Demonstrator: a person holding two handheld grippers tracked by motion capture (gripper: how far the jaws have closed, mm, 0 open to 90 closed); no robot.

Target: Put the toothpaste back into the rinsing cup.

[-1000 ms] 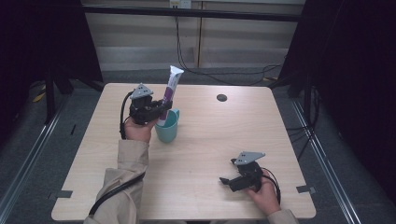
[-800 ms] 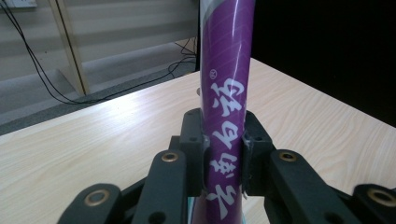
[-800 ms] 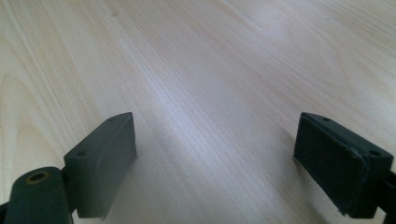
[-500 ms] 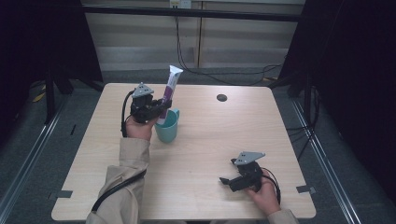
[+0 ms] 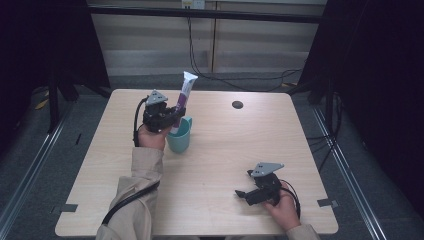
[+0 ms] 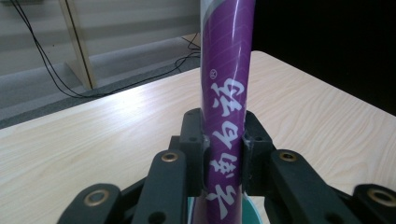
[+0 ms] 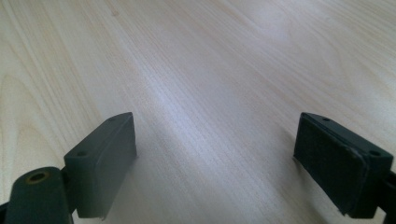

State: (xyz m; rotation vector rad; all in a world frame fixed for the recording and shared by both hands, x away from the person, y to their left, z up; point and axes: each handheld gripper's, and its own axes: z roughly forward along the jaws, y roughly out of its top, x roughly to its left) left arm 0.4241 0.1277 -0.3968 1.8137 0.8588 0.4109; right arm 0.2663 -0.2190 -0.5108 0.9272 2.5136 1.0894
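A purple and white toothpaste tube (image 5: 183,97) stands nearly upright, its lower end inside a teal cup (image 5: 179,138) left of the table's middle. My left gripper (image 5: 175,116) is shut on the tube just above the cup's rim. In the left gripper view the tube (image 6: 225,107) with white characters is clamped between both pads, and the cup's rim (image 6: 254,212) shows below. My right gripper (image 5: 242,194) rests low near the table's front right, open, with bare wood between its jaws (image 7: 215,158).
The light wooden table (image 5: 225,150) has a small dark round hole (image 5: 237,104) at the back right. Cables trail on the floor behind the table. Dark curtains hang on both sides.
The left gripper and the tube have barely shifted above the cup. The right gripper has stayed in place.
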